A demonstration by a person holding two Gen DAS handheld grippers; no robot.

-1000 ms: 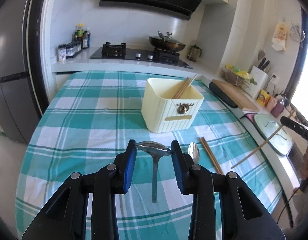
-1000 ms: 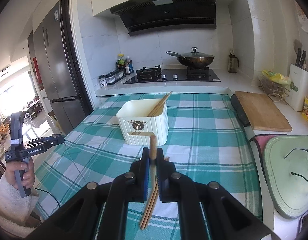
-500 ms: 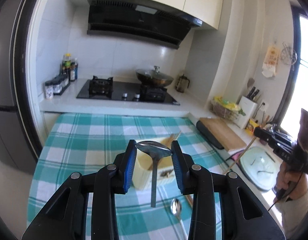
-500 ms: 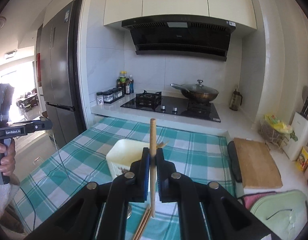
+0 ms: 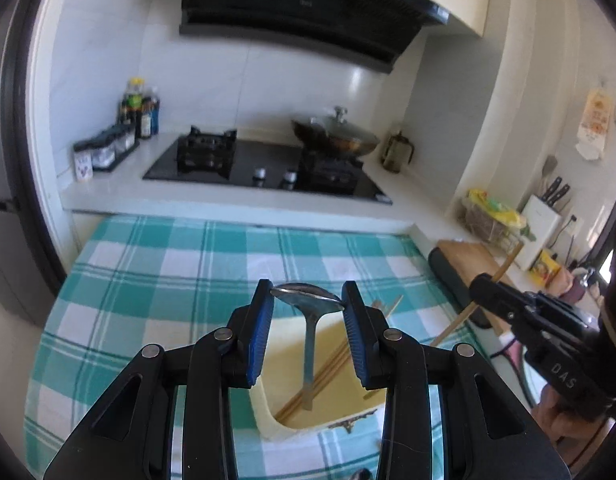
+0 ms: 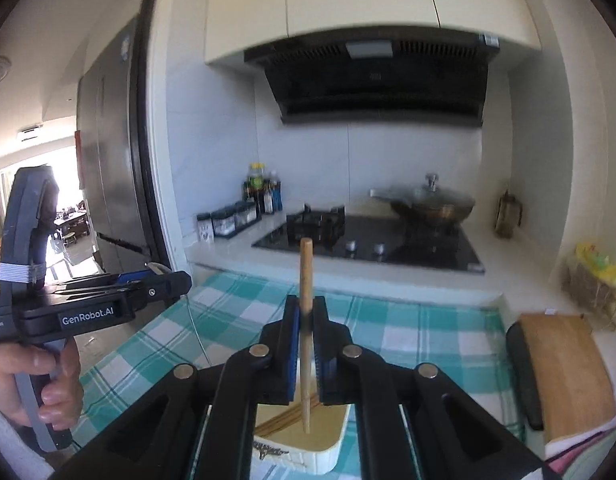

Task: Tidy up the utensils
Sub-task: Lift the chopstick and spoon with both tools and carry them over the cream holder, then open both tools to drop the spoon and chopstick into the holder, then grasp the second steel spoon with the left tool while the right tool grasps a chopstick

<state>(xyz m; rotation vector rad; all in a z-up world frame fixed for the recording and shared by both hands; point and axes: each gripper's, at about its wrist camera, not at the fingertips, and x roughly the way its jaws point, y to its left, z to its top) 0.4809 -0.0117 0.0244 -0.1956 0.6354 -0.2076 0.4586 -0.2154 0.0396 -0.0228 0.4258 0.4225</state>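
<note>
My left gripper is shut on the bowl of a metal spoon; the handle hangs down over the open top of a cream utensil box. Wooden chopsticks lie slanted inside that box. My right gripper is shut on a single wooden chopstick, which stands nearly upright, its lower tip over the cream utensil box. The right gripper with its chopstick also shows at the right edge of the left wrist view. The left gripper appears at the left of the right wrist view.
A teal checked tablecloth covers the table. Behind it runs a counter with a black hob, a lidded wok and condiment bottles. A wooden cutting board and a knife block stand at the right. A fridge is at the left.
Both grippers have risen and moved forward with their loads. They now hang over the cream box, which has slid from mid-frame to beneath the fingers.
</note>
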